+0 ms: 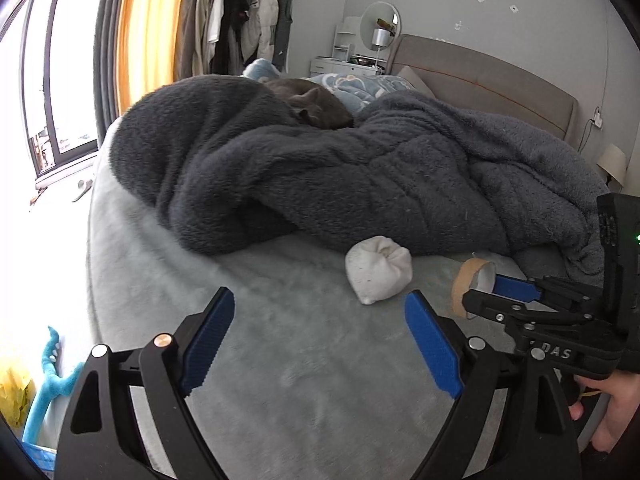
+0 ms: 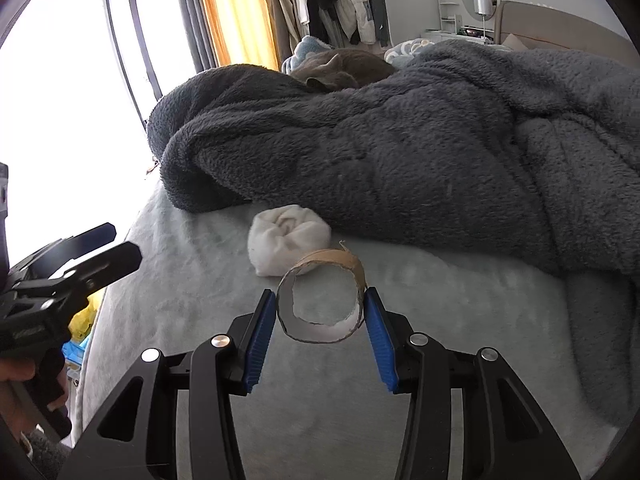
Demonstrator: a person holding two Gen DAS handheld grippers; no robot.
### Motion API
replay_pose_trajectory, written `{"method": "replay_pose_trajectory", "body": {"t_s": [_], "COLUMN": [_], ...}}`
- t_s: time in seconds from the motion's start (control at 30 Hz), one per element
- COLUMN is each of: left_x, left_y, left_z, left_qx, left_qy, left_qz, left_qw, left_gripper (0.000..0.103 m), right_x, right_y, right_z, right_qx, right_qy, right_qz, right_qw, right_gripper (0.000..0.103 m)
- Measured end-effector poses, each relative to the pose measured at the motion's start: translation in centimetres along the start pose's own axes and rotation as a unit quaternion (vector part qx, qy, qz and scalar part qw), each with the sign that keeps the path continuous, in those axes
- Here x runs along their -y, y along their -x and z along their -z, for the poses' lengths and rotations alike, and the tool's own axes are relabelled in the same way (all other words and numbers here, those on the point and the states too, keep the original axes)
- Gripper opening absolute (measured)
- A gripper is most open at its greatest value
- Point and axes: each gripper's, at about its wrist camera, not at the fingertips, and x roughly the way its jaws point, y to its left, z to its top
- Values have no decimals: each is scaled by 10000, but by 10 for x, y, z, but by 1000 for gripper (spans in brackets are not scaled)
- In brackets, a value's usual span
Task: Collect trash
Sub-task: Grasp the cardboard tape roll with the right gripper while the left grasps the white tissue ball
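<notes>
Bed (image 2: 440, 360): grey sheet, dark blanket (image 2: 400, 152).
Right tongs (image 2: 320, 320): I pinch the cardboard ring (image 2: 320, 264); squeeze gently.
Left tongs (image 1: 320, 344): apart, empty.

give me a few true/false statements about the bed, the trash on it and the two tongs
1. The right tongs have a pad on each side of the cardboard ring. True.
2. The left tongs are holding the white wad. False: they are open and empty, with the wad lying on the bed ahead of them.
3. A grey cat lies curled on the dark fleece blanket. True.
4. The white wad sits on top of the blanket. False: it rests on the bed surface at the blanket's edge.
5. The cardboard ring is an intact tube. False: its wall is torn and ragged.
</notes>
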Motion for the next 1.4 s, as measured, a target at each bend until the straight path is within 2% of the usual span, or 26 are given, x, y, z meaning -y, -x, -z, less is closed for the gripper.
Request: {"method": "replay_pose_trajectory", "body": {"t_s": [0.13, 0.37, 0.7, 0.9, 1.23, 1.4], "left_x": [8, 22, 31, 34, 30, 24], "left_y": [-15, -44, -86, -108, -114, -109], "left_z": [-2, -3, -3, 0, 3, 1], "left_qx": [-70, -199, -456, -664, -773, -746], "left_qy": [53, 148, 789, 1108, 1231, 1149], "left_qz": [151, 422, 892, 888, 685, 704], "left_qw": [9998, 9988, 9918, 9876, 9870, 9881], "left_gripper": [89, 89, 84, 75, 39, 28], "right_x": [17, 35, 63, 82, 84, 81], "right_y": [8, 17, 34, 46, 54, 54], "right_z": [2, 8, 21, 25, 26, 23], "right_qx": [69, 69, 97, 158, 163, 167], "right_qy": [-91, 104, 156, 39, 74, 85], "right_qz": [-291, -462, -738, -822, -891, -858], "right_qw": [9995, 9989, 9971, 9965, 9959, 9961], "right_gripper": [46, 46, 46, 46, 46, 46]}}
